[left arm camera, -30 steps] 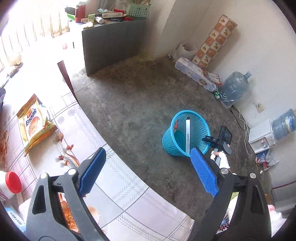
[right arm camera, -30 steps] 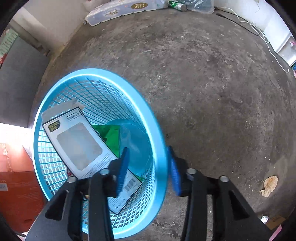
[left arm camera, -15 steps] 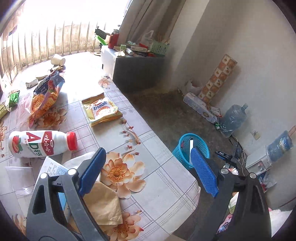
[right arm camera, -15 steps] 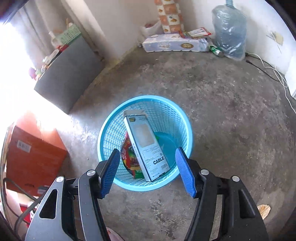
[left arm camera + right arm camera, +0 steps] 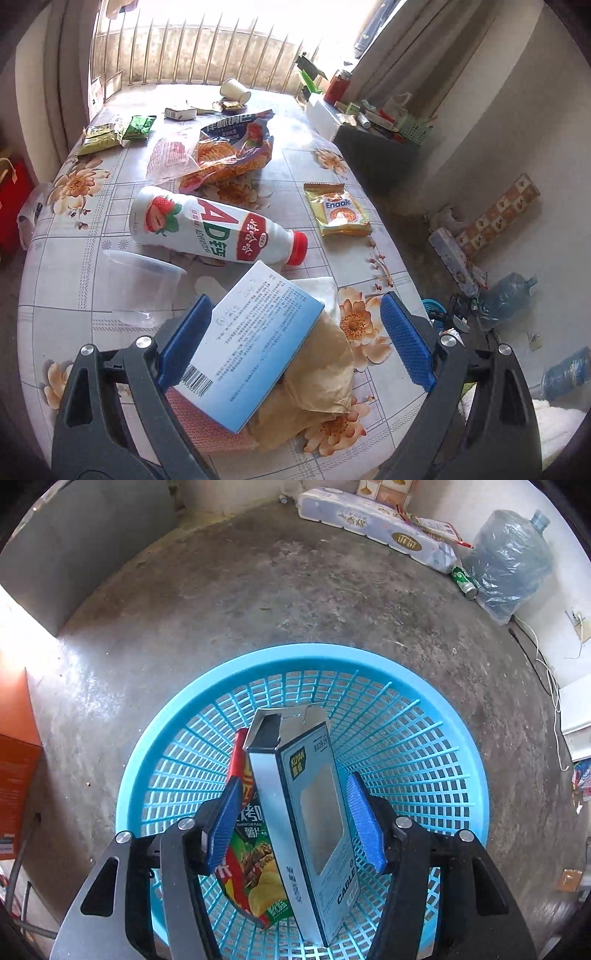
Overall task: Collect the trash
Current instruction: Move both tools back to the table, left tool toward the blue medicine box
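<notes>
The step in hand looks like reaching for the next piece of trash on the table. The left gripper (image 5: 295, 339) hangs with its jaws wide apart, and between them lies a blue-and-white box (image 5: 255, 343), tilted on a crumpled brown paper bag (image 5: 321, 384); its near edge sits close to the left jaw, though contact cannot be told. The next move calls for lowering and closing across the box's narrow width without catching the paper beneath. Just beyond the left jaw lies a clear plastic tub (image 5: 142, 284) on its side, seemingly empty. Past the box, a strawberry drink bottle (image 5: 218, 229) lies flat, then an Enaak packet (image 5: 341, 214) and a torn snack bag (image 5: 236, 151).

The right gripper (image 5: 295, 823) hovers over the blue basket (image 5: 443, 720) on the floor, jaws apart and gripping nothing. Between them, inside the basket, a grey cable box (image 5: 314, 812) stands on end, with a chip packet (image 5: 251, 849) beside it toward the left jaw.
</notes>
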{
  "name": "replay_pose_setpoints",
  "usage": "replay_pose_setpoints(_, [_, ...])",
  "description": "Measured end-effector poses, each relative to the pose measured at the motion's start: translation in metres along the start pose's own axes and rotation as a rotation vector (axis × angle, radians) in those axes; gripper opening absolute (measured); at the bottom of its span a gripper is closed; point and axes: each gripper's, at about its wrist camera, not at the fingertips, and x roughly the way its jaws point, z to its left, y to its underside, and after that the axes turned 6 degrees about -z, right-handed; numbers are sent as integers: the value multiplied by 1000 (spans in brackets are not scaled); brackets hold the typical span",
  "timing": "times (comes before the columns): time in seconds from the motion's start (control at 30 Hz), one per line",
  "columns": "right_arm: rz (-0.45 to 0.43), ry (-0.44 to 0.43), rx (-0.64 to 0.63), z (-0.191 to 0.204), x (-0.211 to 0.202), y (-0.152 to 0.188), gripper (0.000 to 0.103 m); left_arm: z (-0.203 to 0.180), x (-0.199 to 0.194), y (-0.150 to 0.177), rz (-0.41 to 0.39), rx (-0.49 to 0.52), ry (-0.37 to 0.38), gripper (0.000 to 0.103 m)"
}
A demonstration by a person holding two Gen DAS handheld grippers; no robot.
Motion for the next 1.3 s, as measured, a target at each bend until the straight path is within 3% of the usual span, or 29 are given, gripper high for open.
replay_pose_setpoints(0.07, [18,-1,28,-3,11,-3,29,10,2,-1,7,-29,-23,88])
replay_pose_setpoints(0.13, [-1,11,35,-3,9,-4,22,17,6,-1,14,-51,-45,88])
replay_pose_setpoints(0.2, [-40,-38,60,-10,-4,1,22,22,9,-2,18,-65,-56,88])
replay_pose_setpoints(0.33, [-226,-121,50,-21,-57,20,21,22,13,-2,19,-65,-59,88])
replay_pose_setpoints(0.53, [-504,-138,47,-34,-107,45,22,14,15,-2,19,-47,-30,88])
replay_pose_setpoints(0.6, [-532,-184,75,-37,-106,49,29,12,12,0,13,-39,-21,88])
replay_pose_setpoints(0.63, [-515,-170,73,-37,-100,50,46,11,10,1,10,-38,-19,88])
replay_pose_setpoints(0.67, [-492,-135,61,-35,-92,53,53,12,8,1,8,-42,-17,88])
replay_pose_setpoints(0.77, [-392,-105,56,-38,-73,62,53,17,0,4,1,-60,-13,88])
replay_pose_setpoints(0.87, [-387,-152,123,-54,-87,77,53,21,-12,5,-20,-62,-16,88])
replay_pose_setpoints(1.1, [-449,-351,250,-100,-182,115,56,34,-41,14,-78,-82,4,89])
replay_pose_setpoints(1.2, [-510,-406,228,-109,-237,138,64,42,-54,24,-102,-74,-22,89])
replay_pose_setpoints(1.3, [-591,-435,202,-113,-293,168,86,53,-68,35,-121,-68,-55,89])
